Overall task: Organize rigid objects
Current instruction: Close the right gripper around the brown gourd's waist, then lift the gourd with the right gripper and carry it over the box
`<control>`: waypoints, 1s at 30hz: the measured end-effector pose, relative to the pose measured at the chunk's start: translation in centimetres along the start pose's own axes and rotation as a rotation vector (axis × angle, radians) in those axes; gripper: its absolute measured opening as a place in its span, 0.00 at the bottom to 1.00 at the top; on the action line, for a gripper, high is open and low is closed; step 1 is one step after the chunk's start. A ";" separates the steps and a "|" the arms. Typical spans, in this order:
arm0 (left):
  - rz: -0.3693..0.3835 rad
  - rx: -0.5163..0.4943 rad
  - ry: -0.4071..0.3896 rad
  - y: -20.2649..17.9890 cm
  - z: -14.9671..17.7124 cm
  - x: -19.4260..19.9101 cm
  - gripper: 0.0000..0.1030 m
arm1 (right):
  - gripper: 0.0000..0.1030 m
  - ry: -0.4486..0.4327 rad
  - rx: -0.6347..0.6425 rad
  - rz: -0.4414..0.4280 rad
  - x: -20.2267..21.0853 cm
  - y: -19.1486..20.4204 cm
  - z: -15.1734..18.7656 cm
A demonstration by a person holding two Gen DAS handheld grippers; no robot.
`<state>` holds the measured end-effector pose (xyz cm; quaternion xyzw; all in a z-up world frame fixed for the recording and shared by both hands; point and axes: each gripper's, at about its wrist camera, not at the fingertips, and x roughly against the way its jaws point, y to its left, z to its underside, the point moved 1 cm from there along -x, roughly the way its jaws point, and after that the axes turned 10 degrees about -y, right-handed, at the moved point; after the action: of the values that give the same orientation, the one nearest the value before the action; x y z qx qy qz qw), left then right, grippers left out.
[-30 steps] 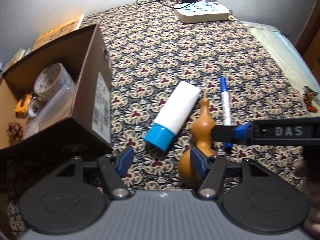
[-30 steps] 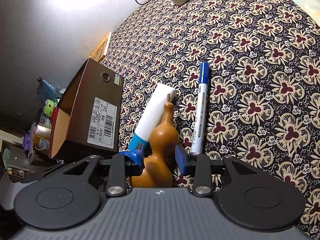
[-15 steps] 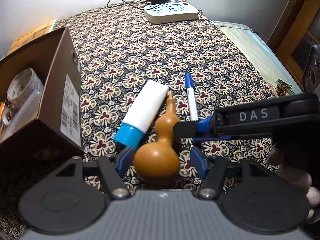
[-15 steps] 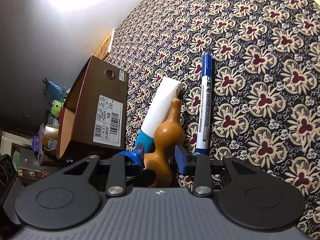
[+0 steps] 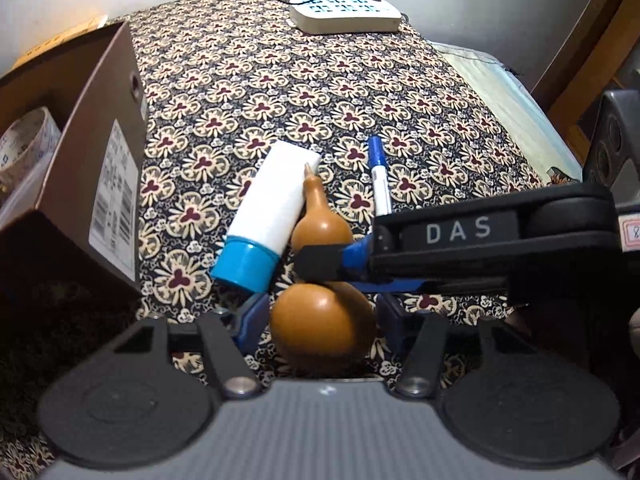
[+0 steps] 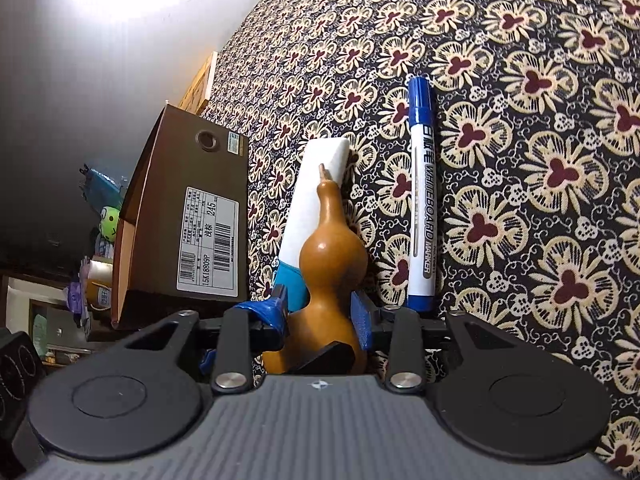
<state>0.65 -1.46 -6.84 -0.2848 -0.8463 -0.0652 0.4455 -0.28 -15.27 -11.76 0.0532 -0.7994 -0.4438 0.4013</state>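
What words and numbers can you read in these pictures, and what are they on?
"DAS" – on the right claw.
"WHITEBOARD MARKER" – on the blue marker.
"245" and "15K18809P" – on the shoe box label; its other print is too small to read.
The power strip markings are too blurred to read.

Tube (image 5: 272, 200) crowds gourd (image 5: 322, 320) leftward; marker (image 6: 421, 200) flanks right.

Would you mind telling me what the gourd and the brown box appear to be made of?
The gourd looks like dried natural gourd or wood with a polished finish: tan skin, bright highlight. The brown box seems matte cardboard: flat folded walls, printed barcode label.
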 end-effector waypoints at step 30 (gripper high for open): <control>0.138 -0.121 -0.156 0.4 -1.5 5.4 0.56 | 0.11 -0.163 0.089 -0.099 4.4 6.0 0.8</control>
<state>-0.45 0.57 -1.70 -0.3729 -0.8513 -0.0629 0.3638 -2.14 -13.04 -4.86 0.0741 -0.8447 -0.4301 0.3098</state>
